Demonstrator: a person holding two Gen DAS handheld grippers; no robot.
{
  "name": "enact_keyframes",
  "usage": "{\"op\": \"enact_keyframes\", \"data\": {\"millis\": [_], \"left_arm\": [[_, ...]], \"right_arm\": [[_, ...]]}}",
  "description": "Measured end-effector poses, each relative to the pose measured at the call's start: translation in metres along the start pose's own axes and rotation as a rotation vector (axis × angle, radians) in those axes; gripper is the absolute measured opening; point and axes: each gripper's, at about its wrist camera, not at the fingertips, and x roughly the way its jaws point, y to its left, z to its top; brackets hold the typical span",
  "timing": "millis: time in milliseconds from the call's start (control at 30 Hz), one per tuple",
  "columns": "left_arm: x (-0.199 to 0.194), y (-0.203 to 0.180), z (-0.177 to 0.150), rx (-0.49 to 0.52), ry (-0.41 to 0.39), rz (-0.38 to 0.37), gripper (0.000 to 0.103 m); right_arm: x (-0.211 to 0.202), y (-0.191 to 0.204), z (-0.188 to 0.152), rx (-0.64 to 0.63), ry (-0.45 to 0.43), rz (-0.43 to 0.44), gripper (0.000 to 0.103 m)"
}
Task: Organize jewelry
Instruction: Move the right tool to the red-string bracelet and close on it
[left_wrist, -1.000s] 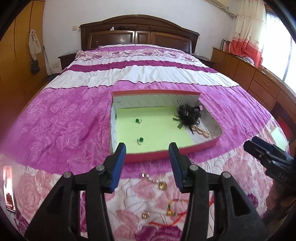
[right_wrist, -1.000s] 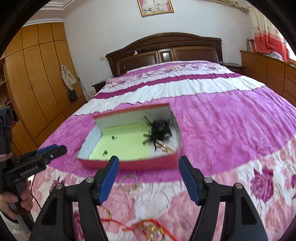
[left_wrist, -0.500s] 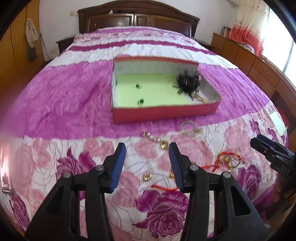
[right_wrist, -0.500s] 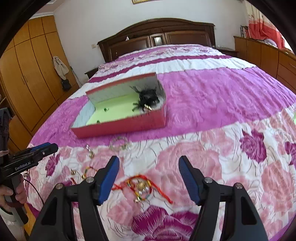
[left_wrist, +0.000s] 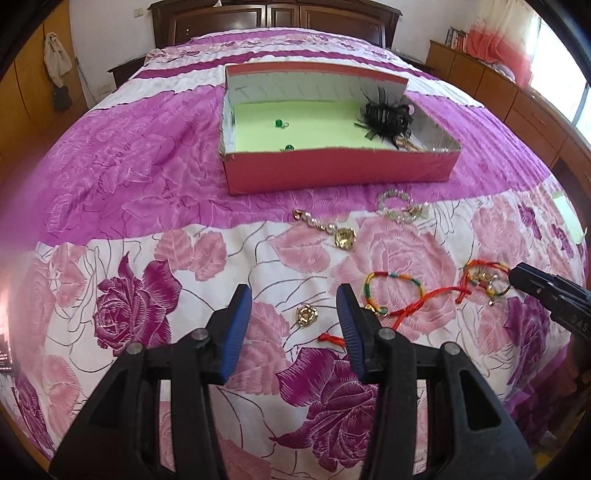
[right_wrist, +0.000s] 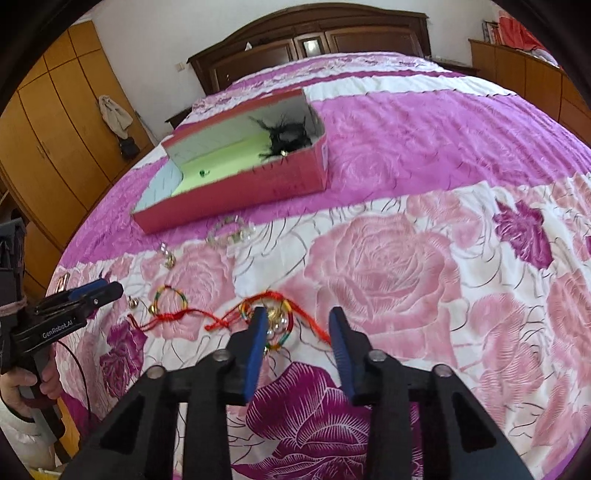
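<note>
A red box (left_wrist: 332, 173) with a green floor holds a black feathered hair clip (left_wrist: 388, 118) and two green beads (left_wrist: 279, 123). On the bedspread in front of it lie a pearl-and-gold earring (left_wrist: 325, 229), a clear bead bracelet (left_wrist: 400, 208), a gold rose piece (left_wrist: 307, 315) and a multicoloured cord bracelet (left_wrist: 393, 288). My left gripper (left_wrist: 293, 295) hangs open just above the gold rose piece. My right gripper (right_wrist: 297, 314) is closing over a red cord bracelet with gold charms (right_wrist: 275, 321), which lies between its jaws by the left finger, not pinched.
The floral bedspread (right_wrist: 388, 258) runs back to a dark wooden headboard (right_wrist: 310, 40). Wooden wardrobes (right_wrist: 44, 122) stand on the left, a low dresser (left_wrist: 517, 99) on the right. A hand (right_wrist: 22, 384) holds the left gripper at the bed's near left corner.
Both grippers have sunk and tipped down toward the loose jewelry on the near part of the bed. The right jaws have narrowed around the charm bracelet. The left jaws are unchanged.
</note>
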Motion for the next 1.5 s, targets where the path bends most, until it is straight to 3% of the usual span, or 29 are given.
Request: {"op": "enact_keyframes", "data": {"millis": [167,233,333,533,867,1267,1500], "left_arm": [[0.006,0.000,-0.002,0.006,0.012,0.001,0.038],[0.006,0.000,-0.001,0.004,0.014,0.000,0.038],[0.006,0.002,-0.001,0.000,0.012,-0.001,0.038],[0.005,0.003,-0.002,-0.002,0.011,-0.005,0.035],[0.012,-0.002,-0.009,0.027,0.045,-0.030,0.011],[0.022,-0.003,-0.012,0.032,0.052,-0.050,0.000],[0.008,-0.003,-0.007,0.022,0.013,-0.076,0.000]], "right_arm": [[0.009,0.001,-0.003,-0.008,0.029,0.013,0.022],[0.011,0.002,-0.004,-0.008,0.031,0.019,0.011],[0.008,0.002,-0.003,-0.015,0.016,0.026,0.007],[-0.002,0.006,0.000,-0.028,-0.036,0.051,0.006],[-0.017,0.012,0.005,-0.035,-0.112,0.108,0.005],[-0.034,0.021,0.009,-0.062,-0.178,0.153,0.005],[-0.044,0.028,0.013,-0.086,-0.215,0.151,0.005]]}}
